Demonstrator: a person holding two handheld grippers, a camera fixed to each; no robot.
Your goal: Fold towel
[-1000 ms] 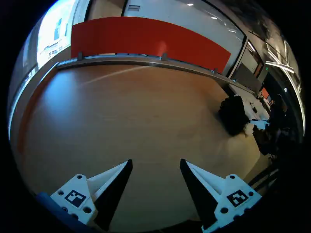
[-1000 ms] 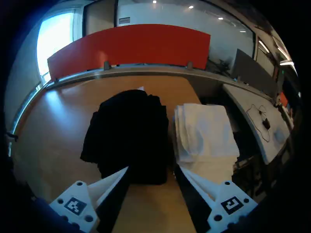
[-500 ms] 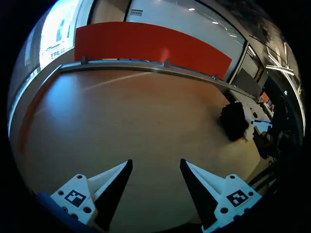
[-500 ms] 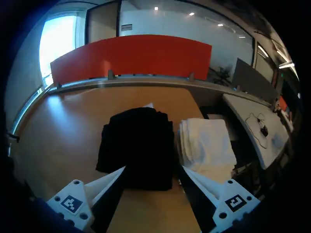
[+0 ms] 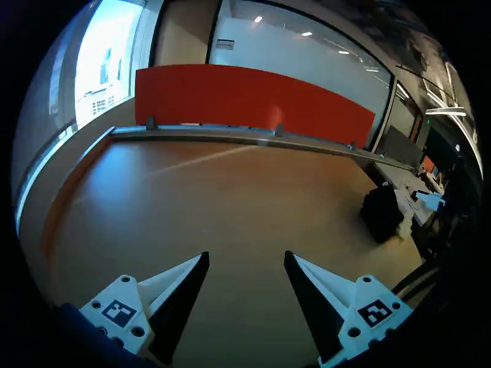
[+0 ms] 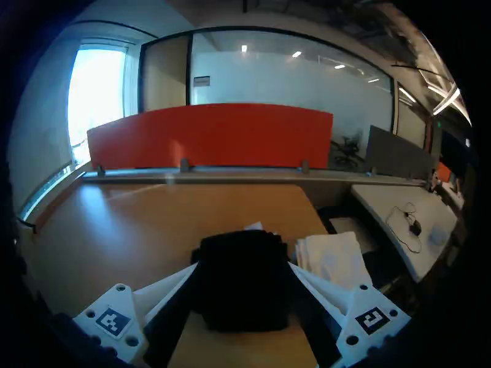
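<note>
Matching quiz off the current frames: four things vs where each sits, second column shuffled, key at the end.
Things:
1. black towel stack
2. white towel stack
3. orange divider
4. cable

Places:
A. on the pale desk off to the right
B. along the far edge of the wooden desk
C. on the wooden desk, straight ahead of the right gripper
D. just right of the black towel stack, by the wooden desk's right edge

Pairs: 1-C, 2-D, 3-B, 4-A
</note>
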